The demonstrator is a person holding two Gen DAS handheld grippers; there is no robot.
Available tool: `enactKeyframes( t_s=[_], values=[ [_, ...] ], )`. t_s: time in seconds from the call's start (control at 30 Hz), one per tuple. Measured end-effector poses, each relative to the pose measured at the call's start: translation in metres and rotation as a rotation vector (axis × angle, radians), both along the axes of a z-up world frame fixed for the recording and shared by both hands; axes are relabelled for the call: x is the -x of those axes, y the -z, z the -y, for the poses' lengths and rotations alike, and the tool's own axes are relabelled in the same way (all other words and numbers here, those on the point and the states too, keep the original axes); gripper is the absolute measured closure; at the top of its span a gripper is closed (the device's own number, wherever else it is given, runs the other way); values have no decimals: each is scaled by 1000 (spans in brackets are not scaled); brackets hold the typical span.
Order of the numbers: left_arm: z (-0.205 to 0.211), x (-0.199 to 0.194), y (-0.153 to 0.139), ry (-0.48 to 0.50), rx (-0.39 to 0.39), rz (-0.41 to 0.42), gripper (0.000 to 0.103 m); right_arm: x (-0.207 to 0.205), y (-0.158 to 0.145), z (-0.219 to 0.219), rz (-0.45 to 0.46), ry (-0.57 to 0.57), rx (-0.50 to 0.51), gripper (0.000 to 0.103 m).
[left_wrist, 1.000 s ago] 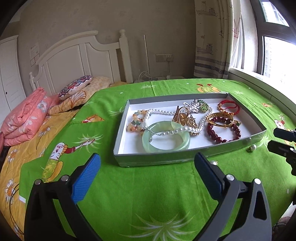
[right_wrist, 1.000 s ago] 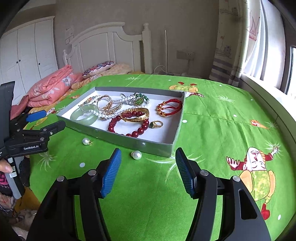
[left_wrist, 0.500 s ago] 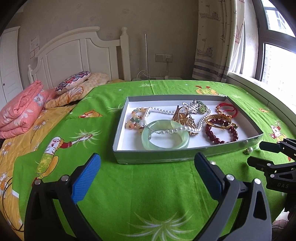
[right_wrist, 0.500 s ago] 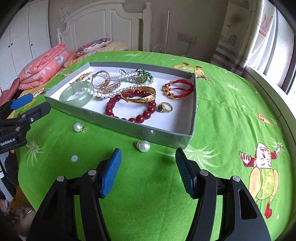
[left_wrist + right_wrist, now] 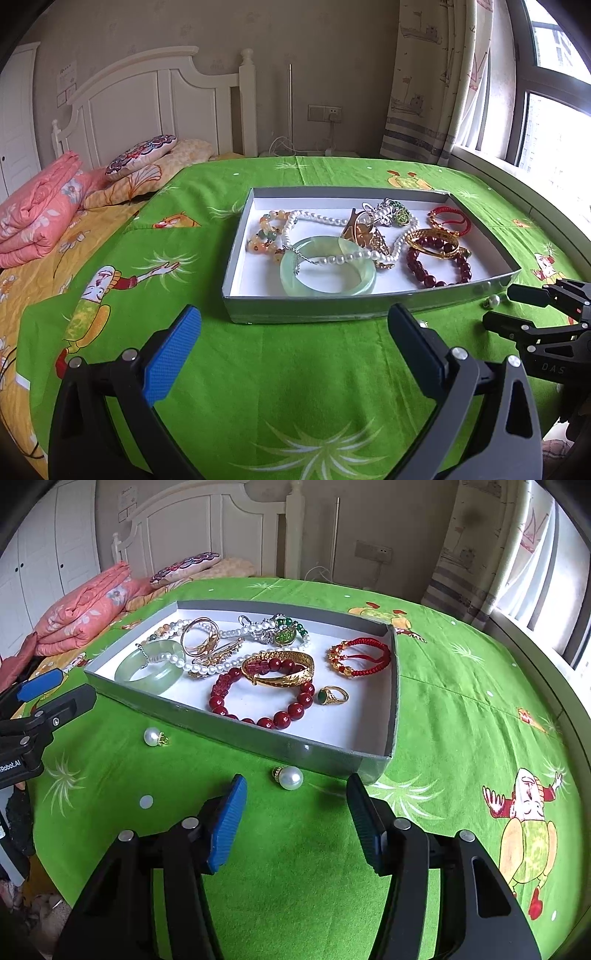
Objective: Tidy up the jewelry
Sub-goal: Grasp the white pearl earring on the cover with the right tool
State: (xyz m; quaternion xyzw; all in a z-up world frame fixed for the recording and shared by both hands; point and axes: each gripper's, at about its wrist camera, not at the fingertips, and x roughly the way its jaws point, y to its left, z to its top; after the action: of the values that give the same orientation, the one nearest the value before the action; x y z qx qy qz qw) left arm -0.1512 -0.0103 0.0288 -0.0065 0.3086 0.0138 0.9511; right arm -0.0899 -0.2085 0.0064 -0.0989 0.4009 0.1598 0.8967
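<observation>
A grey tray (image 5: 258, 740) on the green bedspread holds a jade bangle (image 5: 127, 669), a pearl necklace (image 5: 207, 669), a red bead bracelet (image 5: 284, 715), a gold bangle (image 5: 280, 680), a red cord bracelet (image 5: 364, 657) and a green-stone ring (image 5: 332, 695). Two pearl earrings lie outside its front wall. One pearl (image 5: 290, 777) sits level with the tips of my right gripper (image 5: 295, 801), whose jaws are closing without touching it. The other pearl (image 5: 153, 736) lies further left. My left gripper (image 5: 294, 334) hangs open before the tray (image 5: 332, 309), nothing in it.
Folded pink quilt (image 5: 37, 218) and pillows (image 5: 140, 157) lie by the white headboard at the back left. A window sill (image 5: 535, 653) and curtain run along the right. The bed's front edge drops off just behind both grippers.
My right gripper has come down and forward toward the nearer pearl, and its jaws have narrowed a little. In the left wrist view the right gripper has reached further in; the left has stayed put.
</observation>
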Motion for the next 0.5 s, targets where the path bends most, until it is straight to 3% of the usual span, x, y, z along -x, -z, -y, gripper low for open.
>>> enactKeyframes(
  t_s=[0.03, 0.07, 0.1, 0.23, 0.37, 0.43, 0.5],
  values=[
    [0, 0, 0, -1, 0, 3, 3, -1, 0, 0, -1, 7, 1, 53],
    [1, 1, 0, 0, -2, 5, 3, -2, 0, -1, -2, 4, -4, 60],
    [2, 2, -1, 8, -5, 7, 3, -2, 0, 0, -6, -13, -16, 74],
    [15, 10, -2, 91, -2, -7, 3, -2, -1, 0, -4, -22, -23, 76],
    [30, 8, 8, 177, 108, -96, 3, -4, -1, 3, -12, -23, -42, 76],
    [40, 2, 12, 210, 125, -137, 14, -1, -1, 0, -4, -39, -36, 87],
    [53, -4, 15, 236, 124, -169, 27, 0, -1, 2, -1, -43, -43, 87]
  ],
)
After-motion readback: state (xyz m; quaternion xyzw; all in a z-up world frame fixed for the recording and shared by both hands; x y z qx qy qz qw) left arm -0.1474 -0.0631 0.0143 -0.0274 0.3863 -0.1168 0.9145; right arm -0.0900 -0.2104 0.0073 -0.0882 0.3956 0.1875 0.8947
